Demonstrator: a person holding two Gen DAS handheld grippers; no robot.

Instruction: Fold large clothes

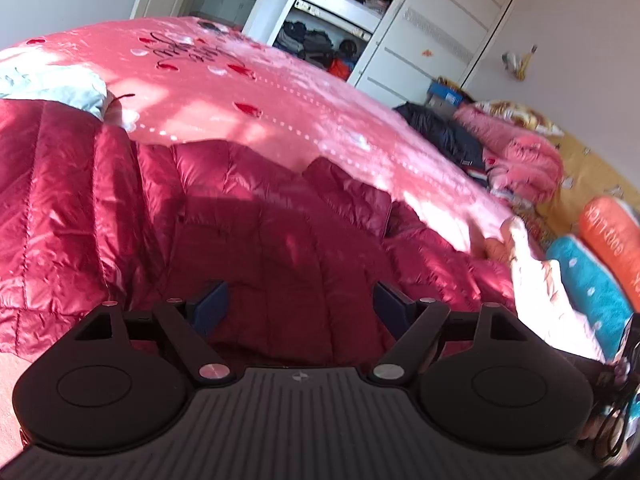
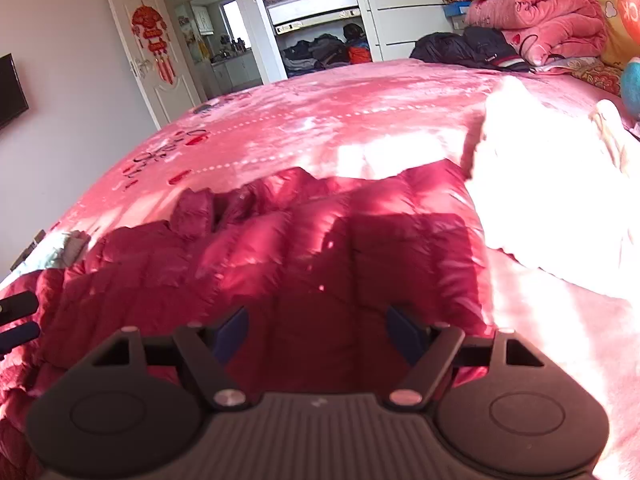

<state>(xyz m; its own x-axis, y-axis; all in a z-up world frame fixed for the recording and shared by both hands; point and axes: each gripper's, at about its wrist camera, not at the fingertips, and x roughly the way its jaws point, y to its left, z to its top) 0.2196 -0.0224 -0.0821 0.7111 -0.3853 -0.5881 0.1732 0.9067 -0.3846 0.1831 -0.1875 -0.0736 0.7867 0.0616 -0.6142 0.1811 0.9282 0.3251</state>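
A dark red quilted down jacket (image 1: 248,216) lies spread on the pink bed cover (image 1: 224,92). It also fills the lower middle of the right wrist view (image 2: 304,248). My left gripper (image 1: 302,306) is open, jaws wide apart, just above the jacket's near part and holding nothing. My right gripper (image 2: 318,334) is open too, hovering over the jacket's right part, empty. The left gripper's fingertips (image 2: 18,322) show at the left edge of the right wrist view.
A light blue cloth (image 1: 56,88) lies at the jacket's far left. A pale pink garment (image 2: 552,200) lies to the right on the bed cover (image 2: 360,120). Folded pink quilts (image 2: 548,20), dark clothes (image 2: 472,50) and pillows (image 1: 592,280) are at the bed's head. An open wardrobe (image 2: 316,16) stands behind.
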